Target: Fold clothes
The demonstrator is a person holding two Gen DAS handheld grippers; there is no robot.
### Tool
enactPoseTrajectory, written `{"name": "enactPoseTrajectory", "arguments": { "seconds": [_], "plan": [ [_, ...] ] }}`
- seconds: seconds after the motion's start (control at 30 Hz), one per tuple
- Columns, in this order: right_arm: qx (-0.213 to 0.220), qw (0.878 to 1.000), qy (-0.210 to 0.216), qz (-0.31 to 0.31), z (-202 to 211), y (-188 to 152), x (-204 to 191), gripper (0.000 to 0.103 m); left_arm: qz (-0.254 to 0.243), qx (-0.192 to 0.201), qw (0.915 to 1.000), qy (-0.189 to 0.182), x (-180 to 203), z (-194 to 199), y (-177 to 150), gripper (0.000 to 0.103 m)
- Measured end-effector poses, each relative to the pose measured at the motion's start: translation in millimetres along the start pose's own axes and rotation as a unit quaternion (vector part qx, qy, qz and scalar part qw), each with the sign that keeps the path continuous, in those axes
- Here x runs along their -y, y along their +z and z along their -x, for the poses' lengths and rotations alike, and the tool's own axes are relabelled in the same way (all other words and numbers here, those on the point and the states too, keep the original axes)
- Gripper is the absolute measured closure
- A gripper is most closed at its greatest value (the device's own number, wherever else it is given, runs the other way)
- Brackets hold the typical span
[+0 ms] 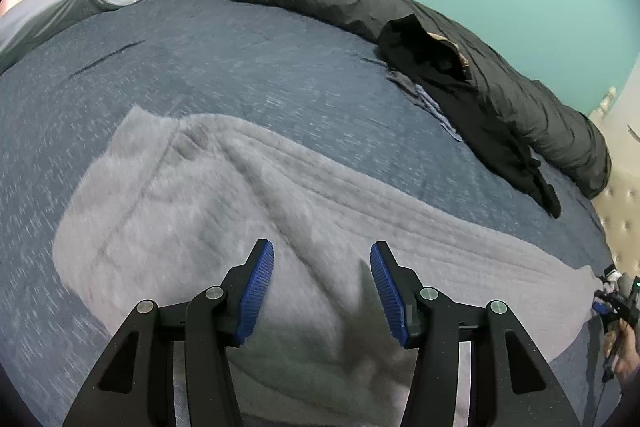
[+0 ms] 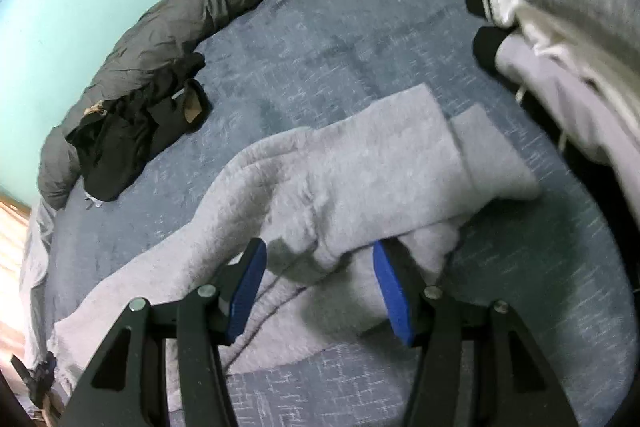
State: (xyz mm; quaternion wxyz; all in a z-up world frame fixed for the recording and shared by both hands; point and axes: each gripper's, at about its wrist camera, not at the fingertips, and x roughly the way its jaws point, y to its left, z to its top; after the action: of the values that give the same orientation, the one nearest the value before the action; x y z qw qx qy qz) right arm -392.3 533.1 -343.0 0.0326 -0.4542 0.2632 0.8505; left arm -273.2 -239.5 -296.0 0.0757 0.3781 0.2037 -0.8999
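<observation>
Grey fleece garment point(image 1: 208, 211) sprawls across blue bed point(image 1: 200, 67), partly doubled over. Left gripper point(image 1: 322, 287) and right gripper point(image 2: 320, 291) hover above it, jaws apart, empty. Fabric judged soft, limp, light; best pinched at hem or cuff point(image 2: 492, 155), 2 o'clock in right view.

left gripper point(image 1: 322, 259): black angular linkage arms | silver round pivot screws | ribbed blue pads point(image 1: 260, 287) on both fingers || right gripper point(image 2: 318, 259): same black arms | silver screws | blue pads point(image 2: 392, 295) | thin dark cable below
</observation>
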Motion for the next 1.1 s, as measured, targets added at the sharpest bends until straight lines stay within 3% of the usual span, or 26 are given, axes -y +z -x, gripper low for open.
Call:
{"name": "enactPoseTrajectory", "arguments": {
  "seconds": [0.1,0.13,0.17,0.27,0.43,0.5,0.63,0.8,1.03,1.1],
  "plan": [
    [0.015,1.0,0.019,-0.018,-3.0,2.6,4.3,0.047,0.004,0.009,0.9999,-0.006,5.2,3.0,-13.5,0.048],
    [0.022,0.999,0.014,-0.019,-2.8,3.8,4.2,0.052,-0.002,0.011,0.9999,-0.007,8.2,3.4,-17.5,0.048],
    [0.028,0.999,0.009,-0.019,-2.6,4.9,4.1,0.069,-0.009,0.011,0.9999,-0.007,11.4,3.3,-20.7,0.047],
    [0.039,0.999,-0.005,0.0,1.5,9.3,-0.4,0.088,-0.028,0.011,0.9995,-0.009,20.3,2.0,-24.4,0.047],
    [0.067,0.997,-0.026,0.018,31.8,20.6,0.7,0.094,-0.036,0.017,0.9991,-0.017,27.2,2.6,-27.1,0.047],
    [0.072,0.997,-0.027,0.018,44.1,25.8,7.3,0.095,-0.035,0.017,0.9991,-0.018,27.9,1.2,-28.1,0.047],
    [0.039,0.997,-0.057,0.029,33.5,17.4,13.5,0.094,-0.032,0.012,0.9992,-0.022,29.4,-2.0,-30.1,0.047],
    [0.057,0.997,-0.059,-0.01,37.0,5.3,29.8,0.09,-0.031,0.015,0.9991,-0.025,30.8,-0.9,-31.0,0.046],
    [0.082,0.993,-0.061,-0.065,41.8,-11.6,52.7,0.06,-0.03,0.016,0.9991,-0.026,33.1,-3.9,-31.9,0.044],
    [0.087,0.992,-0.025,-0.091,40.3,-9.0,62.7,0.055,-0.031,0.015,0.9991,-0.025,33.4,-3.8,-32.1,0.043]
  ]
}}
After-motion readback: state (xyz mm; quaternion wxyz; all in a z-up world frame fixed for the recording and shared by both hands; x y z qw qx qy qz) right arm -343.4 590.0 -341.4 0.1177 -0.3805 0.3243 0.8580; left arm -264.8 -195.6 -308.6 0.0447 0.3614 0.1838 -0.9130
